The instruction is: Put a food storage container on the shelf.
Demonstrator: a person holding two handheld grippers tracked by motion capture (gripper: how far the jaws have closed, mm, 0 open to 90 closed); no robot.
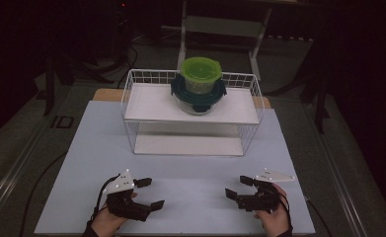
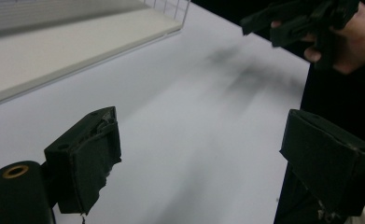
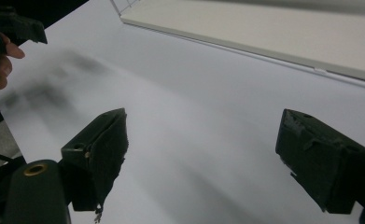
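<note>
Both black, blocky grippers, left gripper (image 1: 149, 193) and right gripper (image 1: 238, 187), hover with jaws apart and empty above the smooth pale table (image 1: 190, 187), near the white wire rack (image 1: 131, 94).

The left gripper (image 1: 149, 193) sits low over the near left part of the table (image 1: 190, 173), held in the person's left hand (image 1: 109, 222), which comes in from the table's near edge. Its two black jaws stand wide apart with nothing between them, pointing inward toward the table's middle. The right gripper (image 1: 239, 187) hovers over the near right part of the table, gripped from below by the right hand (image 1: 274, 217). Its jaws are likewise spread wide and empty, aimed inward at the other gripper. Both grey three-cornered plates face up.
</note>
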